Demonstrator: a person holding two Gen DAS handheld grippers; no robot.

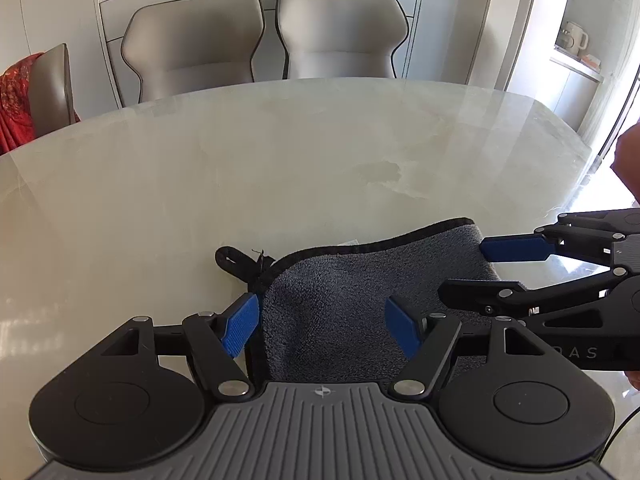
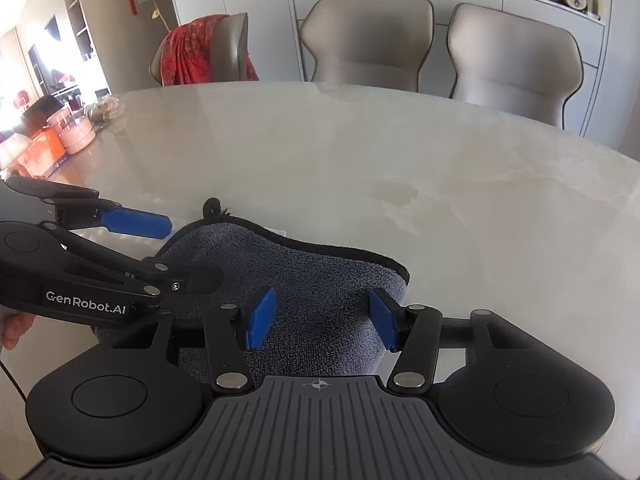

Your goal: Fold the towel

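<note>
**Grey towel on marble table, two grippers over it, both spread**

Item 1. Towel (image 1: 360,300): grey terry cloth with black edge binding, lying bunched and partly doubled on the near part of the table (image 1: 280,160). A black hanging loop (image 1: 230,258) sticks out at its far left corner. In the right wrist view the towel (image 2: 304,280) shows a humped far edge curving round to the right.

Item 2. Left gripper (image 1: 324,322): fingers apart, blue pads either side of the towel's near left portion, nothing clamped between them. The left pad sits just beside the bound edge below the loop.

Item 3. Right gripper (image 2: 324,320): fingers apart over the near right portion of the towel, nothing held. Seen from the left wrist view it enters from the right (image 1: 488,276), its far blue pad at the towel's right end.

Item 4. Table: pale glossy marble-look top with rounded edge.

Item 5. Surroundings: two grey upholstered chairs (image 1: 264,36) at the far side; a third chair draped with a red patterned cloth (image 2: 200,52) at far left; white cabinetry behind with books and ornaments; pink pots (image 2: 76,132) on the far left end.
</note>
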